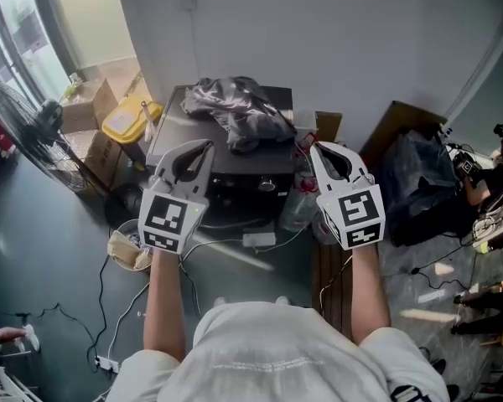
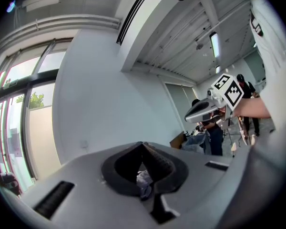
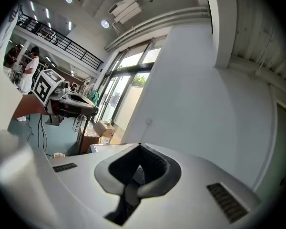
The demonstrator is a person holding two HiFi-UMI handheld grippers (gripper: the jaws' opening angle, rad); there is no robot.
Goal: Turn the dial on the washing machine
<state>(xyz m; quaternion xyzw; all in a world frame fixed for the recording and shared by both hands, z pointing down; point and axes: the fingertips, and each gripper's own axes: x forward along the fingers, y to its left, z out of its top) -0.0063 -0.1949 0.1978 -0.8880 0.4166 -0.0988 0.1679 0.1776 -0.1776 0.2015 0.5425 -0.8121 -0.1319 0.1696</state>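
In the head view a small black washing machine (image 1: 180, 124) stands on the floor against the grey wall. A heap of grey clothes (image 1: 235, 109) lies on its lid. A small round knob (image 1: 267, 185) shows on its dark front panel. My left gripper (image 1: 203, 146) hovers over the machine's left front, its jaws shut with nothing between them. My right gripper (image 1: 316, 147) hangs just right of the machine, also shut and empty. In the left gripper view, my left gripper (image 2: 142, 144) aims at the wall. In the right gripper view, so does my right gripper (image 3: 140, 146).
A floor fan (image 1: 25, 132), cardboard boxes (image 1: 96, 103) and a yellow container (image 1: 127, 117) stand to the left. A white power adapter (image 1: 258, 240) and cables lie in front of the machine. A dark bag (image 1: 419, 182) and a wooden board (image 1: 394, 124) are at the right.
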